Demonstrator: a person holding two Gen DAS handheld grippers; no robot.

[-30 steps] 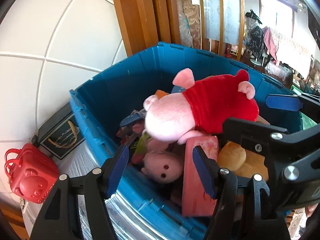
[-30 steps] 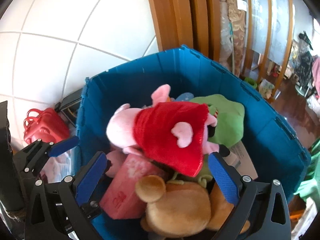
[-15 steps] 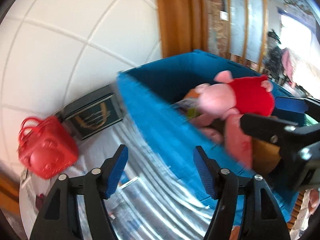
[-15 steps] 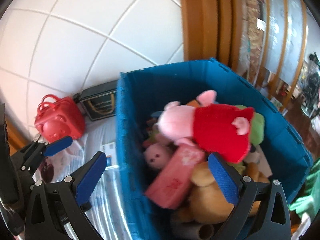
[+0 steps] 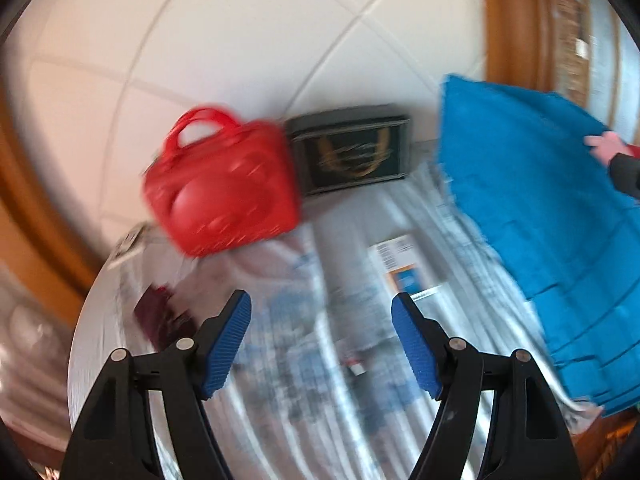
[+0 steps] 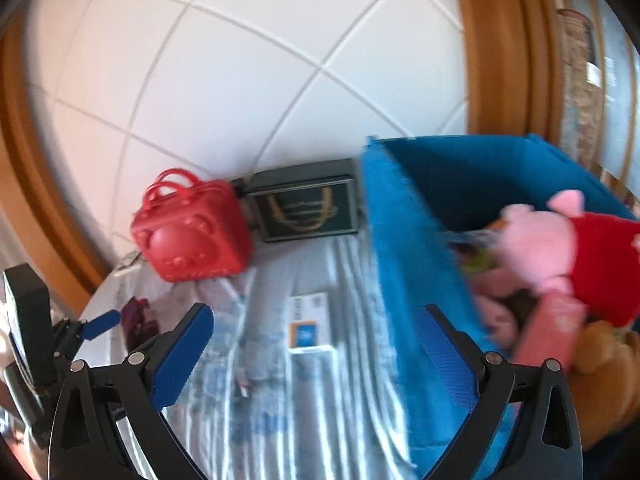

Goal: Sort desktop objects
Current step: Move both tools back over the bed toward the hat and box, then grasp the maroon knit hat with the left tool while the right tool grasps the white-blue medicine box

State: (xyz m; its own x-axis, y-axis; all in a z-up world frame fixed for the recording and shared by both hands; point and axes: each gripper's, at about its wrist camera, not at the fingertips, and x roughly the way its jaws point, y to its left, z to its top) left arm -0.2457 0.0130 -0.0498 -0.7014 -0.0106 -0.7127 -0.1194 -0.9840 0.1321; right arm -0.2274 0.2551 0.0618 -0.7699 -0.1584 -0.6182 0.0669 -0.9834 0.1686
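A red toy handbag [image 5: 224,192] stands on the table against the tiled wall, also in the right wrist view [image 6: 192,234]. A blue crate [image 6: 408,248] on the right holds a pink pig plush in a red dress [image 6: 568,248], a brown plush [image 6: 604,364] and a pink box [image 6: 556,332]. The crate's outer wall [image 5: 540,220] fills the right of the left wrist view. My left gripper [image 5: 320,340] is open and empty over the table. My right gripper [image 6: 320,352] is open and empty beside the crate's left wall.
A dark framed plaque [image 5: 352,152] leans on the wall between handbag and crate. A blue-and-orange card [image 5: 404,268] and a dark red patch [image 5: 160,316] lie on the striped tablecloth [image 5: 304,400]. Wooden frames stand at left and right.
Both grippers have swung left, away from above the crate and out over the table. The handbag and plaque have come towards the middle of both views. Both stayed open and empty.
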